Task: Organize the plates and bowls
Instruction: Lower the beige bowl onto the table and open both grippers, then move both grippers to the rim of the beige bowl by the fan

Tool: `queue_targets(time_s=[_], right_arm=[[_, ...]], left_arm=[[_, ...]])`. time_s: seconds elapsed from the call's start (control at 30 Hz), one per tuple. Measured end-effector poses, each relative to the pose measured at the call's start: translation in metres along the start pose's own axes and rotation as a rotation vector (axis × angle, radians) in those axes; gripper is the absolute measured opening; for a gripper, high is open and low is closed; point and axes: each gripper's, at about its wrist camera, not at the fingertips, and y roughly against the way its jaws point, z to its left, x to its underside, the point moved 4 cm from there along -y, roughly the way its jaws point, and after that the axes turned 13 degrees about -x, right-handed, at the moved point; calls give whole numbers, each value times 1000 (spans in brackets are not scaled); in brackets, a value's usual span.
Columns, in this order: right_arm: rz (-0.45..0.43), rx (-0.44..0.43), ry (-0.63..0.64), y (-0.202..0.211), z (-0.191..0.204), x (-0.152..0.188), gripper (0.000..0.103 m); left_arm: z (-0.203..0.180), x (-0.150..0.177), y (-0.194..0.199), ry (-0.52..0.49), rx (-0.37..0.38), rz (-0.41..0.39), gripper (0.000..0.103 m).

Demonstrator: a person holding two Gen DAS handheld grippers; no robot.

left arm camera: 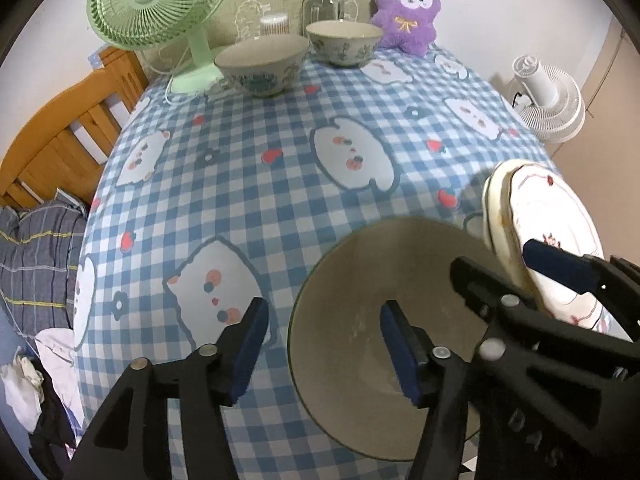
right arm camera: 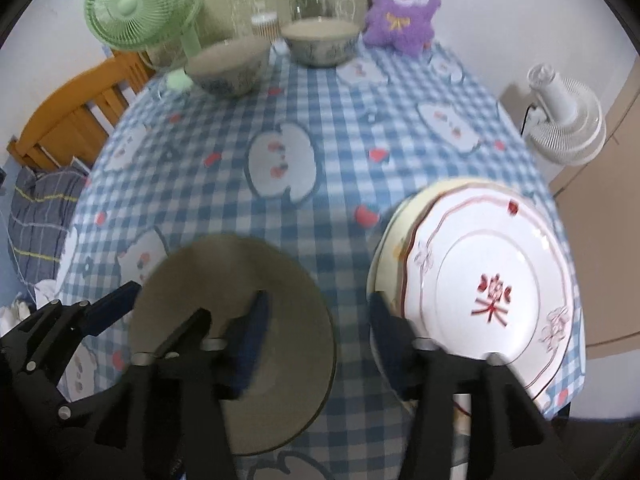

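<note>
Left gripper (left arm camera: 324, 354): released, jaws straddling the near rim of the grey bowl (left arm camera: 360, 280) at 6 o'clock, pads clear of it; likely set down to begin a bowl stack.
Right gripper (right arm camera: 320, 344): released, 1 finger over the grey bowl, the other at the left edge of the plate stack (right arm camera: 480, 280) at 4 o'clock.
Plate stack: 2 plates, the top 1 white with red trim, on the worktop (right arm camera: 320, 120).
Writing: red character "樂" on the top plate.
Patterned bowls: 2 bowls (left arm camera: 260, 64) (left arm camera: 344, 42) at 12 o'clock, probably awaiting stacking.
</note>
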Motion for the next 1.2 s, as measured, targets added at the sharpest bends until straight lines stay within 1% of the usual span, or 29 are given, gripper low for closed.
queue_targets(time_s=[0.2,0.43,0.6,0.73,0.87,1.03,1.2], right_arm=[[-16,-11,4,13,3,-14,67],[-50,-15,13,33,8,-34,75],[-61,-9,32,44,16,-50,76],[-103,10,77,57,24,-66,76],[-137,17,70,67,27,-82,76],[-158,-5,62,72,27,-99,76],[-169,-4,90,72,31,-117,76]], left_arm=[[3,-12,14,12,-2,-18,69],[10,-31,35,46,-5,-56,72],[13,-46,47,55,-18,-74,72],[19,-59,57,74,-21,-98,72],[25,-74,66,90,-31,-129,72],[31,-92,75,107,-47,-156,72],[35,-105,74,123,-62,-167,72]])
